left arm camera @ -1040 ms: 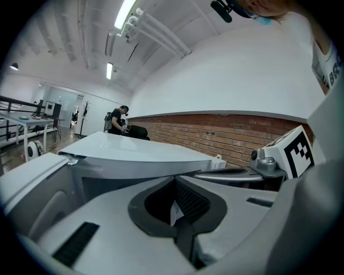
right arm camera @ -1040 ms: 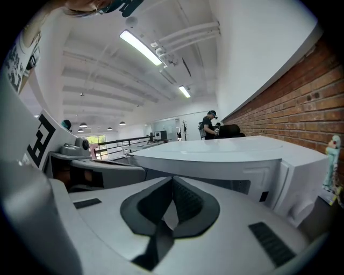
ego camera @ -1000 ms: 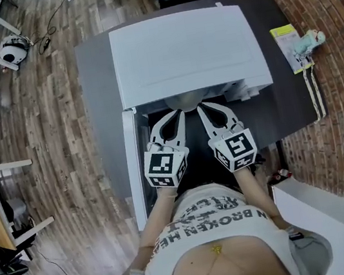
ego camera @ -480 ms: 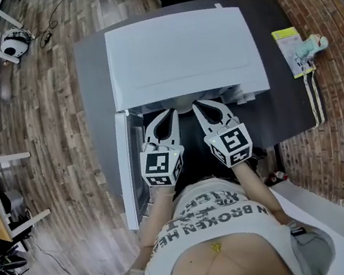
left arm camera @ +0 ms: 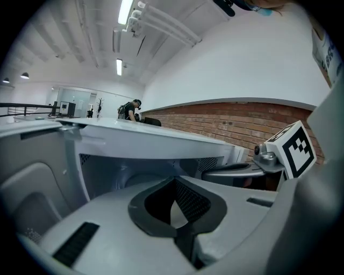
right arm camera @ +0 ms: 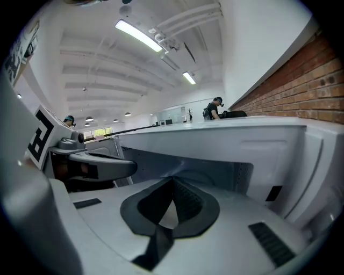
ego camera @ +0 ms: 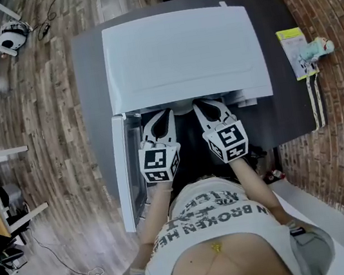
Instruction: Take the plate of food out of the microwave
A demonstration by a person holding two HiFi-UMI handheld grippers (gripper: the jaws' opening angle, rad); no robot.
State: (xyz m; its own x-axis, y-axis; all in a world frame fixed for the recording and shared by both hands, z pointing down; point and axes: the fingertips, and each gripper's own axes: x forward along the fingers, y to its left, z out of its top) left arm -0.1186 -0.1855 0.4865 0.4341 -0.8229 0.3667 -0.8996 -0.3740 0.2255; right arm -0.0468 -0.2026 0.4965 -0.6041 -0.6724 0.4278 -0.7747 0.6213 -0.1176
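Note:
The white microwave (ego camera: 184, 53) stands on a dark grey table (ego camera: 89, 82), its door (ego camera: 122, 168) swung open to the left. Both grippers point into the opening side by side. The left gripper (ego camera: 166, 112) has its jaws shut with nothing between them (left arm camera: 173, 180). The right gripper (ego camera: 198, 104) is likewise shut and empty (right arm camera: 172, 179). Beyond the jaws a pale rounded shape (left arm camera: 141, 181) lies on the cavity floor; I cannot tell if it is the plate. From above, the microwave's top hides the cavity.
A yellow-green booklet (ego camera: 290, 48) with a small figure (ego camera: 318, 48) lies at the table's right edge. A white counter (ego camera: 332, 218) stands at the lower right. The open door blocks the left side. Distant people stand beyond the microwave (left arm camera: 130, 109).
Both grippers have edged a little further toward the microwave opening. A pale rounded edge seen between their tips a second ago is now hidden under the microwave's top.

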